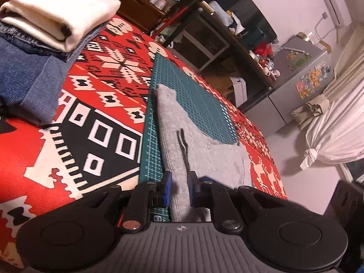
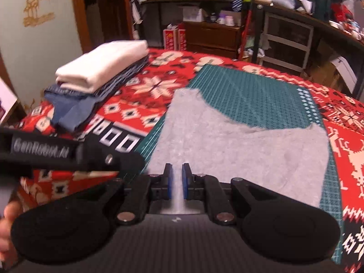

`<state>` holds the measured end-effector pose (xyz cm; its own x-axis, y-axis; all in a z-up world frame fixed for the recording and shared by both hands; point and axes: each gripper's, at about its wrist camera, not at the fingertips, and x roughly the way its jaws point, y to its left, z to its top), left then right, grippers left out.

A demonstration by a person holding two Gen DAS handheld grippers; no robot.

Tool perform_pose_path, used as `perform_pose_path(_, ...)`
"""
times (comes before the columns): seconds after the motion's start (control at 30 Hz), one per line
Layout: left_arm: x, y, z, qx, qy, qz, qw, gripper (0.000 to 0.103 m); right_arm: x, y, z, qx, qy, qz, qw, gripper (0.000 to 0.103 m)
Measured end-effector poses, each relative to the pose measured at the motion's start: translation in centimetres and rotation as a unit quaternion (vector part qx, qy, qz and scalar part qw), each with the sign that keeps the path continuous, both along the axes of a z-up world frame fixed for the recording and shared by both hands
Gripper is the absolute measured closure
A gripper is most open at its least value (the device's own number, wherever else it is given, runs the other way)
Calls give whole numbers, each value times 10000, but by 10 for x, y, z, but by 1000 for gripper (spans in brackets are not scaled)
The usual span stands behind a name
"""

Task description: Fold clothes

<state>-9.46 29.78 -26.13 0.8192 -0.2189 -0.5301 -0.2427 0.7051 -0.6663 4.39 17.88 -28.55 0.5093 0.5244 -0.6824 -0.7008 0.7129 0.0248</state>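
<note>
**Grey garment pinched at the near edge by both tools**

Grey garment [image 2: 227, 145] spread flat on green cutting mat [image 2: 261, 97], itself lying on red patterned blanket [image 2: 157, 86] over the surface. One narrower section of the garment reaching away along the mat's left edge; wider section nearer the cameras, stretching toward the right.

Left tool [image 1: 179, 188]: blue-padded fingers [image 1: 168, 190] close together with a ridge of grey fabric rising between them, clamped on the garment's near edge beside the mat's ruled border. Dark fold line running up the fabric just ahead of the fingers.

Right tool [image 2: 177, 182]: blue pads drawn near one another, thin strip of the grey garment pinched between them at the near edge. Left tool's black body [image 2: 56, 152] visible at the left of the right wrist view, just beside, blurred.

Stack of folded clothes [image 2: 100, 77] resting on the blanket well to the left of the mat: cream piece [image 1: 59, 11] on top, blue denim [image 1: 27, 79] below. Cluttered shelves [image 2: 204, 4] behind the surface.
</note>
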Motion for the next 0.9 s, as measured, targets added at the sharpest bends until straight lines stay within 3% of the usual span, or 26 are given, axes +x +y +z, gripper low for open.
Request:
perform_pose_path(0.27, 0, 2, 1, -82, -78, 10, 9999, 90, 17, 6, 14, 186, -237, -178, 9994, 91)
perform_pose_path(0.4, 2, 3, 1, -70, -187, 20, 9998, 90, 33, 16, 5, 114, -97, -274, 9995, 97)
perform_pose_path(0.67, 3, 13, -3, -298, -411, 178, 9986, 91, 28, 25, 3, 116, -271, -136, 9995, 97)
perform_pose_path(0.9, 1, 20, -6, -371, -359, 391, 9979, 91, 33, 36, -5, 20, -327, -139, 9994, 97)
